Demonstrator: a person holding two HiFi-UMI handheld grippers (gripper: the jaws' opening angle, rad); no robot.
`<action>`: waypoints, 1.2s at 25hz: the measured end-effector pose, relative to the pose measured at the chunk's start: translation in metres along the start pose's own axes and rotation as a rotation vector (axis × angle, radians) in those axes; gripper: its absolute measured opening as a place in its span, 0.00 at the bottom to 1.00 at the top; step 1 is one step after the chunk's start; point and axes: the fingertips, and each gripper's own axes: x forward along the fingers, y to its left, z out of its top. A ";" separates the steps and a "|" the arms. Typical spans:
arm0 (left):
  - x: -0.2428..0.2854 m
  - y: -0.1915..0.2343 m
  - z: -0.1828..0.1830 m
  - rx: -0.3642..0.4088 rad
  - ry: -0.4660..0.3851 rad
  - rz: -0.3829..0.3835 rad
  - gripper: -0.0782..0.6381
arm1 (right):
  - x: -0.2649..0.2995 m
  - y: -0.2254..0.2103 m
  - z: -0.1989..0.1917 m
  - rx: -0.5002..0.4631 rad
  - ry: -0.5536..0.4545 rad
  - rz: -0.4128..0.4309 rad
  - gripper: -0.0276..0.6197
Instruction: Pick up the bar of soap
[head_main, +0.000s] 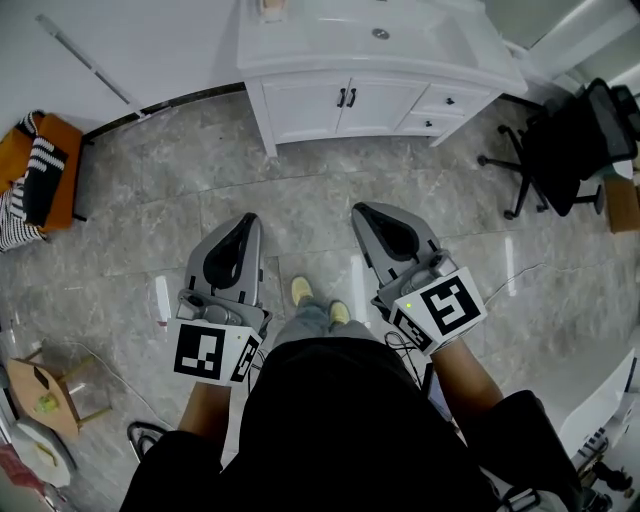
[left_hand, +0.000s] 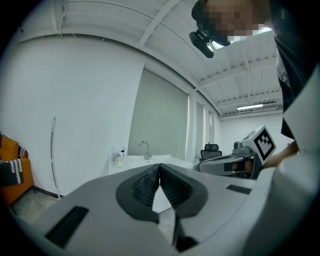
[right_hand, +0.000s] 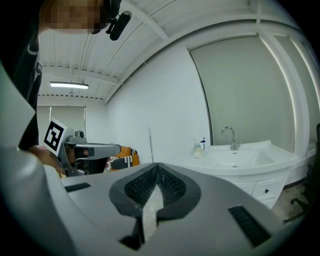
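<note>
A small pale block, probably the bar of soap (head_main: 272, 8), lies on the back left corner of the white vanity (head_main: 300, 60), partly cut off by the frame's edge. It shows beside a little bottle in the left gripper view (left_hand: 119, 161) and the right gripper view (right_hand: 198, 152). My left gripper (head_main: 250, 222) and right gripper (head_main: 362, 210) are held side by side over the tiled floor, well short of the vanity. The left gripper (left_hand: 160, 166) is shut and empty. The right gripper (right_hand: 157, 165) also has its jaws meeting at the tips, with nothing between them.
The vanity has a sink with a faucet (right_hand: 230, 136) and closed cabinet doors (head_main: 345, 100). An orange seat with striped cloth (head_main: 45, 165) stands far left, a black office chair (head_main: 570, 145) far right, a small wooden stool (head_main: 45, 395) at lower left.
</note>
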 end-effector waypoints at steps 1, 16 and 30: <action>0.001 0.008 0.000 -0.008 -0.004 0.004 0.12 | 0.006 0.002 0.001 -0.008 0.005 0.001 0.05; -0.001 0.055 0.001 -0.067 -0.044 0.040 0.12 | 0.047 0.016 0.009 -0.068 0.053 0.007 0.05; 0.040 0.065 0.006 -0.065 -0.027 0.075 0.12 | 0.073 -0.022 0.014 -0.039 0.061 0.034 0.05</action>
